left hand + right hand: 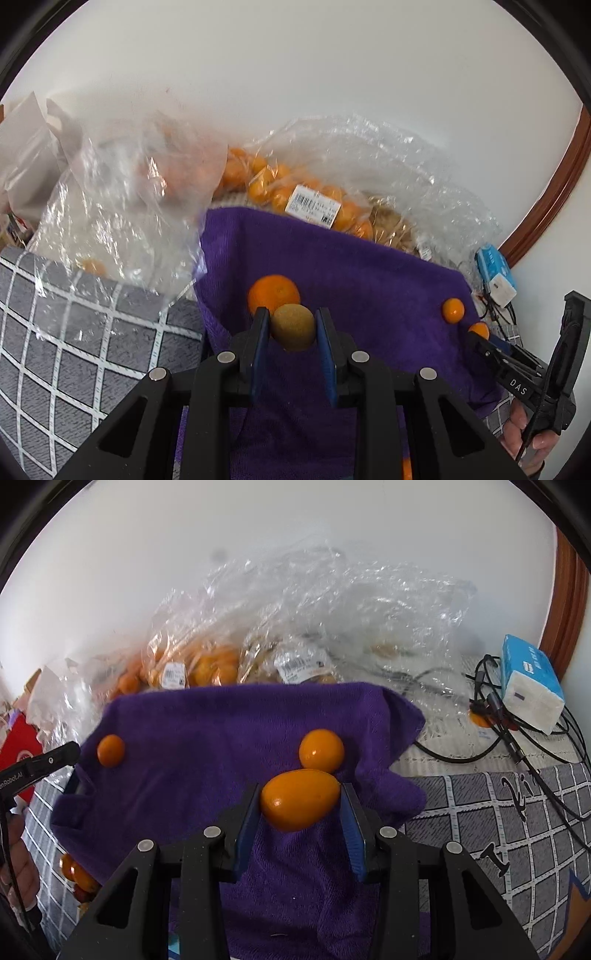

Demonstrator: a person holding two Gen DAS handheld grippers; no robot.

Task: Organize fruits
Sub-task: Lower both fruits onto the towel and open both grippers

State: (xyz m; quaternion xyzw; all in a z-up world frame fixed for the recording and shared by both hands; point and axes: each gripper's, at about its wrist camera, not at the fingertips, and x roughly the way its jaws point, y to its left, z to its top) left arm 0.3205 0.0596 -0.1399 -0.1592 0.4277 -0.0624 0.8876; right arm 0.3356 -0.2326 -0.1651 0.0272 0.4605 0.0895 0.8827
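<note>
A purple towel (369, 280) lies over a grey checked cloth (85, 332) against a white wall (295, 66), with clear bags of oranges (295, 184) behind it. The left gripper (293, 325) is closed on a brownish-green fruit (293, 326), just in front of an orange (273, 293). The right gripper (300, 799) has its fingers around an oval orange fruit (300, 799); the left one touches it, and a sliver of towel shows at the right.

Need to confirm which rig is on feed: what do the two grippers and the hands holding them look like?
Both grippers, left and right, are matte black frames with silver round bolts and blue finger pads. The right one's side reads "DAS"; the left one's reads "enRobot.AI". Bare hands grip the handles; no sleeves or gripper cables visible.
</note>
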